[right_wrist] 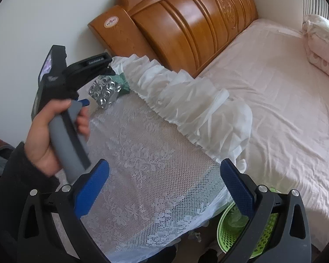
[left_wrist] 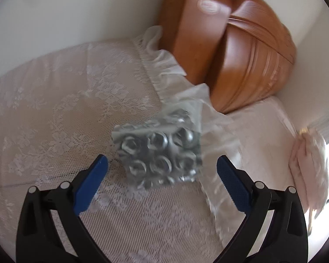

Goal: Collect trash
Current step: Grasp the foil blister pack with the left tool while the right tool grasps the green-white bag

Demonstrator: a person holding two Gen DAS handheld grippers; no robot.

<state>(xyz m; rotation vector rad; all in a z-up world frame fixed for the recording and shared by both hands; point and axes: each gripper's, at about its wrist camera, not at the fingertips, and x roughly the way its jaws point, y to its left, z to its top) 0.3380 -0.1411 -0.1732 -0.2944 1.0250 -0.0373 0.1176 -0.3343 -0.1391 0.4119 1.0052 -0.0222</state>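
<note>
Left wrist view shows, nearest to the camera, the left gripper [left_wrist: 162, 164] with its blue pads spread wide and nothing between them. Just beyond the fingertips lies the blister pack [left_wrist: 159, 153], a silver foil sheet with round pockets that look already pressed out, resting on the lace cloth [left_wrist: 54, 114] near its frilled edge [left_wrist: 164, 65]. It seems very light and thin, half stiff, and it will bend or crackle under pressure; the foil is smooth, so it may slide on the lace. I think the best hold is across one free edge or corner, with the pads closing flat on the sheet, not on the bumps.

In the right wrist view the right gripper [right_wrist: 164, 175] is also wide apart and empty, well away from the pack. Below it, beside the covered table, stands a green basket [right_wrist: 263, 241], probably the place for trash. Farther away are the pink bed [right_wrist: 274, 98] and the wooden headboard [right_wrist: 186, 22].
</note>
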